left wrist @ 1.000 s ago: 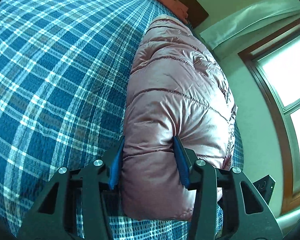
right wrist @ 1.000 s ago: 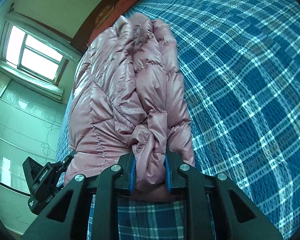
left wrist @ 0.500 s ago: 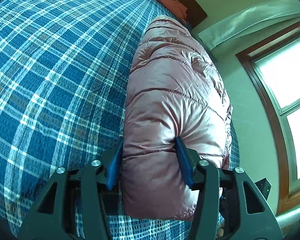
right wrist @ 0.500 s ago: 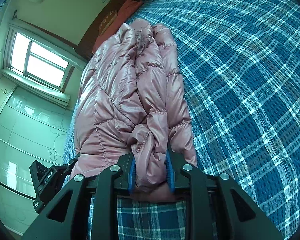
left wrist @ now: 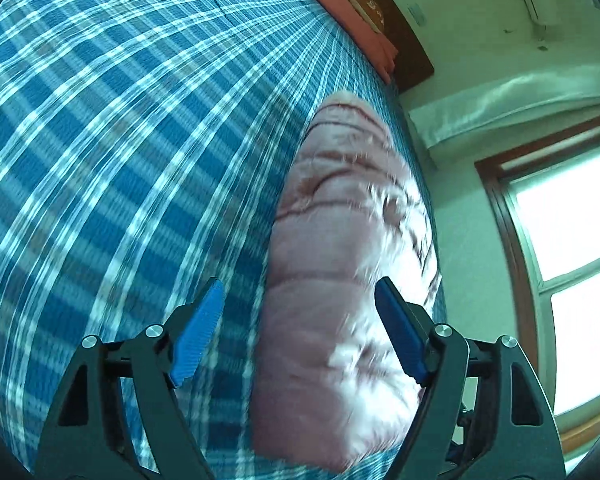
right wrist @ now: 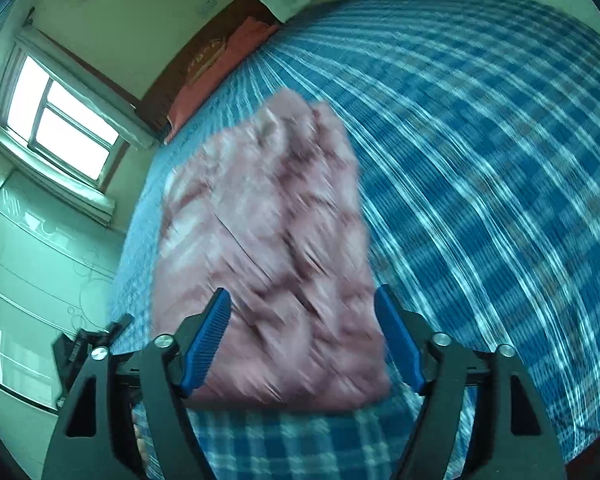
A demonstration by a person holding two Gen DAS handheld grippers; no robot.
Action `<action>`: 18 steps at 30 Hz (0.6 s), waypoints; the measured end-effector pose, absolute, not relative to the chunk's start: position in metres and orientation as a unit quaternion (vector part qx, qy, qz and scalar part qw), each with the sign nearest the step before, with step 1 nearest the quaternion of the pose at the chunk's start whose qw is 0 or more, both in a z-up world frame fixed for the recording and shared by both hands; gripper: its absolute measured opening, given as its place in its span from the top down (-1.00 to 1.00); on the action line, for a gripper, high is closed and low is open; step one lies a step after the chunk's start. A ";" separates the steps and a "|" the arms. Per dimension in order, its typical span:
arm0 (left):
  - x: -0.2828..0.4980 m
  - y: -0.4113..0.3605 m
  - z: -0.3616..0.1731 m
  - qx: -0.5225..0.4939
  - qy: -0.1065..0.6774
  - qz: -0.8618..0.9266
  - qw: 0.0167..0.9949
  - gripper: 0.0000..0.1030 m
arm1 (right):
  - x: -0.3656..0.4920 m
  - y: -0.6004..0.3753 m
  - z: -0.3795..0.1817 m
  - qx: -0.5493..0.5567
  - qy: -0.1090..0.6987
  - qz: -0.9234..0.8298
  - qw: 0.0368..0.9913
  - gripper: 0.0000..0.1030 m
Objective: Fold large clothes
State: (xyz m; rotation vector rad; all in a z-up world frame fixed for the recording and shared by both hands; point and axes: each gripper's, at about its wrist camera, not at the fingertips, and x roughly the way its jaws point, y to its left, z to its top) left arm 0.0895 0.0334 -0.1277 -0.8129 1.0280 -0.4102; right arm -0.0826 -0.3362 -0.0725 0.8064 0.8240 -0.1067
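Observation:
A pink puffer jacket (left wrist: 348,248) lies folded into a long bundle on the blue plaid bed (left wrist: 120,140). My left gripper (left wrist: 300,332) is open and empty, pulled back above the bundle's near end. In the right wrist view the jacket (right wrist: 268,248) lies the same way on the bed (right wrist: 480,180). My right gripper (right wrist: 302,336) is open and empty, above the jacket's near end. Both views are motion-blurred.
A dark wooden headboard (left wrist: 404,40) with a reddish pillow (right wrist: 220,72) stands at the bed's far end. A window (left wrist: 572,264) and wall run along the jacket's side of the bed. The left gripper's body (right wrist: 84,344) shows at the bed's edge.
Both grippers have opened and let go of the jacket, then drawn back and up from it. The jacket now lies free on the bed.

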 end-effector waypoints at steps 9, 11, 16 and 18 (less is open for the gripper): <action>0.135 0.001 -0.154 -0.412 0.523 -0.196 0.720 -0.51 | -0.003 -0.342 -0.093 0.367 0.425 -0.079 0.823 -0.52; 0.140 -0.005 -0.160 -0.412 0.530 -0.197 0.715 -0.51 | 0.002 -0.348 -0.103 0.373 0.427 -0.082 0.820 -0.52; 0.148 -0.017 -0.168 -0.408 0.534 -0.200 0.713 -0.55 | 0.010 -0.358 -0.125 0.396 0.423 -0.065 0.813 -0.62; 0.150 -0.022 -0.170 -0.406 0.534 -0.203 0.713 -0.58 | 0.008 -0.364 -0.140 0.432 0.412 -0.041 0.801 -0.66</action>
